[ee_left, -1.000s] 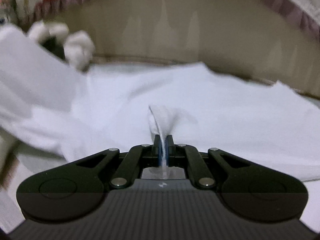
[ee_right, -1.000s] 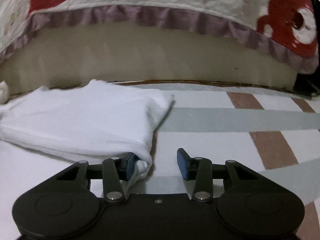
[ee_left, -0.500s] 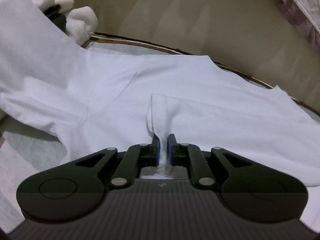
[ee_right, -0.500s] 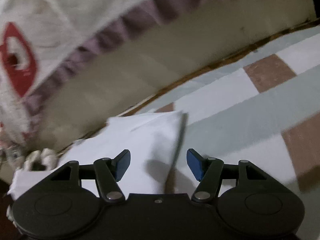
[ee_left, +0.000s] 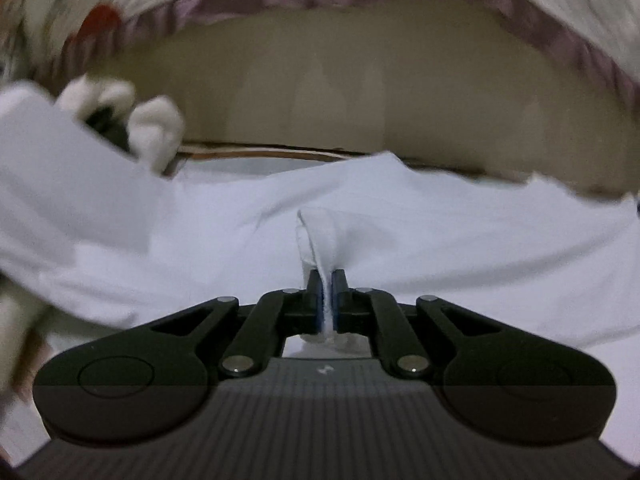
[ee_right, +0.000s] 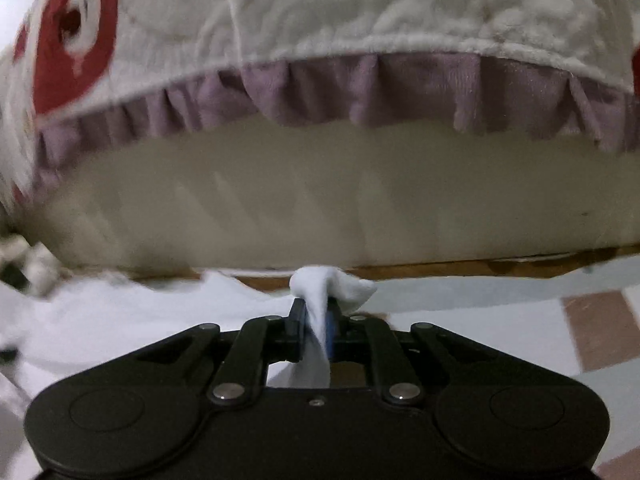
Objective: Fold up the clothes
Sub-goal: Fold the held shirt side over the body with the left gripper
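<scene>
A white garment (ee_left: 420,232) lies spread on a striped mat. My left gripper (ee_left: 327,280) is shut on a pinched fold of it near its front edge; a loose part (ee_left: 60,184) is raised at the left. In the right wrist view my right gripper (ee_right: 316,312) is shut on a bunched corner of the same white garment (ee_right: 332,284), which pokes out above the fingers; the rest of the cloth (ee_right: 120,312) trails to the left.
A bed side panel (ee_right: 320,200) with a quilt with purple frill (ee_right: 360,88) rises just behind the cloth. A white plush toy (ee_left: 132,120) sits at the back left. The striped mat (ee_right: 592,328) extends to the right.
My right gripper was open beside the cloth's right corner; it has now shut on that corner. My left gripper kept its pinch and tilted lower again.
</scene>
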The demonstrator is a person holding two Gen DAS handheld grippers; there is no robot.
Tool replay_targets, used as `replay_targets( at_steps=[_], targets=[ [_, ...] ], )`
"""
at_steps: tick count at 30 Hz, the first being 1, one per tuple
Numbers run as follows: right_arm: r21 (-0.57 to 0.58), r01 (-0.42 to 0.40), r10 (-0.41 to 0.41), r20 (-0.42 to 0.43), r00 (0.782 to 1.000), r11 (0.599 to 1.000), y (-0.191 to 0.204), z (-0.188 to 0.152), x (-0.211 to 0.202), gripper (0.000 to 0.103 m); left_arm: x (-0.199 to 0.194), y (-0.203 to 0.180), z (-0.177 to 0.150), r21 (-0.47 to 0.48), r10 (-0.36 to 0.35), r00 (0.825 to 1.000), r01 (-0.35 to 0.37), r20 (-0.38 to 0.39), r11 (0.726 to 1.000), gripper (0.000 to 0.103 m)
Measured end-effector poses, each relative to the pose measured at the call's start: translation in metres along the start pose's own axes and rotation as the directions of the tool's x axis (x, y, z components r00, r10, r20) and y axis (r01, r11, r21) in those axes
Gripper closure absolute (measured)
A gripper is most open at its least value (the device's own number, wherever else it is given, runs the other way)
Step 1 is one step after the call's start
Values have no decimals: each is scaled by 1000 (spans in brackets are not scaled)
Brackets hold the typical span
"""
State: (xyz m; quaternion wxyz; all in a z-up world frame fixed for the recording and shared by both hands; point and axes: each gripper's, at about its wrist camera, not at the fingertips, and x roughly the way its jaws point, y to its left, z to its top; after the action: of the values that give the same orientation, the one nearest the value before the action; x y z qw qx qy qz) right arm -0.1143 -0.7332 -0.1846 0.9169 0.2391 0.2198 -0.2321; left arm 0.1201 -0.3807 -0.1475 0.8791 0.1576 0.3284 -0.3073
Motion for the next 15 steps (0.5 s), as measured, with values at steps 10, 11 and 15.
replay_targets(
  at_steps=[10,11,15],
  targets=[
    [97,57,-55,-25,998,994,-13,-15,-51,58,25,15,-3,-94,-84,994,78,-66,993,97],
    [114,29,-25,-38,999,993,-10,-24,-61,53,25,21,-4,-125,-104,992,95,-67,988,95],
    [46,-16,22,-149,989,999,10,-69,-79,52,23,38,-5,-220,-100,994,86,-52,972,90]
  ],
)
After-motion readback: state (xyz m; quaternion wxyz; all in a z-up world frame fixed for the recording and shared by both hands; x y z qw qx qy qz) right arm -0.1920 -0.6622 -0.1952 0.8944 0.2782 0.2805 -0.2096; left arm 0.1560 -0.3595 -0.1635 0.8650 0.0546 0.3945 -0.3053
